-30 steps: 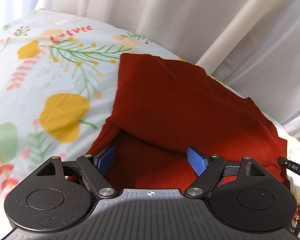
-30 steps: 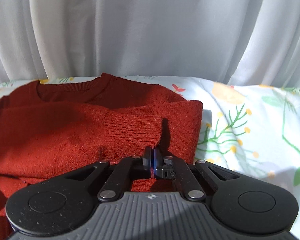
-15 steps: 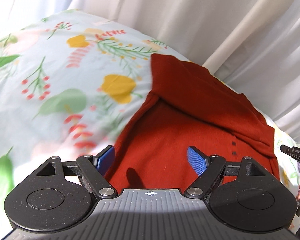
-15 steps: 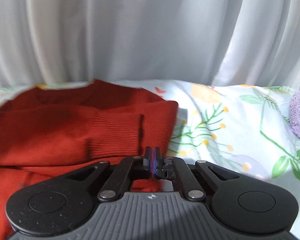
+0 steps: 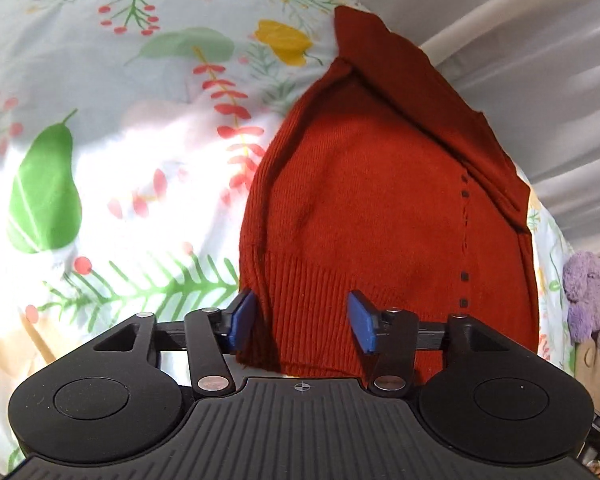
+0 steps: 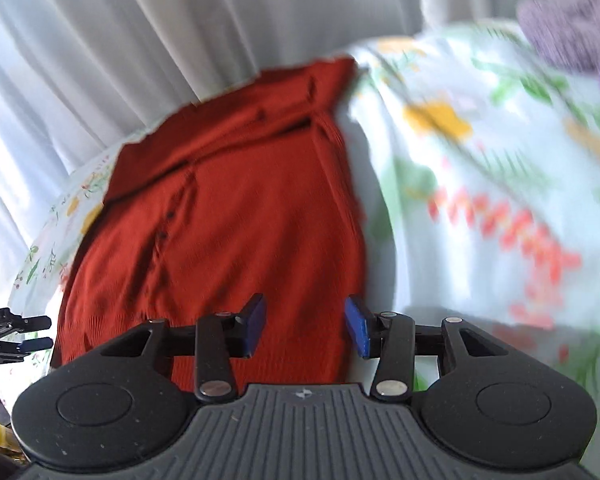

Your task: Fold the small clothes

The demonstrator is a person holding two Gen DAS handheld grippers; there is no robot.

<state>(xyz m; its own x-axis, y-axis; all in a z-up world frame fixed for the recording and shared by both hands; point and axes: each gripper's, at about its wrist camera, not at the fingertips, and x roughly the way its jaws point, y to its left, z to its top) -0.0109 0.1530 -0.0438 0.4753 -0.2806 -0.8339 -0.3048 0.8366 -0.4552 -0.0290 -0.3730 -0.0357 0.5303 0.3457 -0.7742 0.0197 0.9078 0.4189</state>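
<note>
Sweater (image 5: pixel 380 208): soft, limp knit, light; best pinched at ribbed hem corners. Left gripper (image 5: pixel 302 322) closing, right gripper (image 6: pixel 305 326) opening, neither gripping yet.

matt ribbed-knit sweater (image 5: pixel 380 208) (cotton-like sheet (image 5: pixel 100 160))

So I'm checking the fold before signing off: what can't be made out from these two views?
- Red sweater: its near hem is hidden behind the left gripper body, left wrist view.
- Whether either gripper touches cloth: unclear, though jaws stand apart.
- Purple plush toy: blurred and cut by the edge, right wrist view.
- Floral bedsheet: motion-blurred there.
</note>
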